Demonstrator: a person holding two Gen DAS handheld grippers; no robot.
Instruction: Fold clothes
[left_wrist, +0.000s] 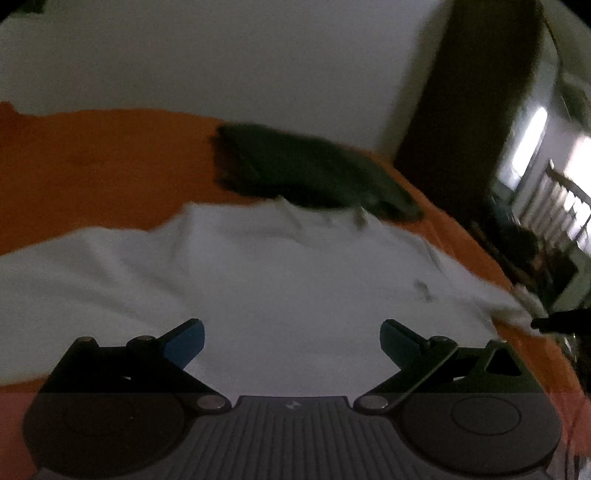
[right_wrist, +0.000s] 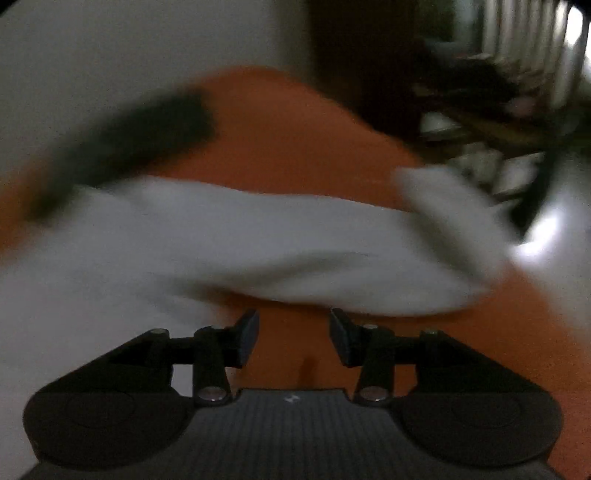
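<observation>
A white garment (left_wrist: 280, 273) lies spread on an orange bed cover (left_wrist: 92, 170). My left gripper (left_wrist: 291, 339) hovers over the garment's near part, open wide, with nothing between its blue-padded fingers (left_wrist: 184, 341). In the right wrist view the same white garment (right_wrist: 240, 240) stretches across the frame, blurred, with a sleeve-like end (right_wrist: 443, 206) at the right. My right gripper (right_wrist: 293, 336) is open over bare orange cover (right_wrist: 295, 140), just short of the garment's near edge. A dark folded garment (left_wrist: 306, 170) lies beyond the white one and shows again as the dark garment (right_wrist: 129, 136).
A pale wall (left_wrist: 221, 55) rises behind the bed. A dark wooden post or door frame (left_wrist: 472, 110) stands at the right, with a bright window and railing (left_wrist: 565, 192) beyond. The bed's right edge (left_wrist: 509, 280) drops off toward dark clutter.
</observation>
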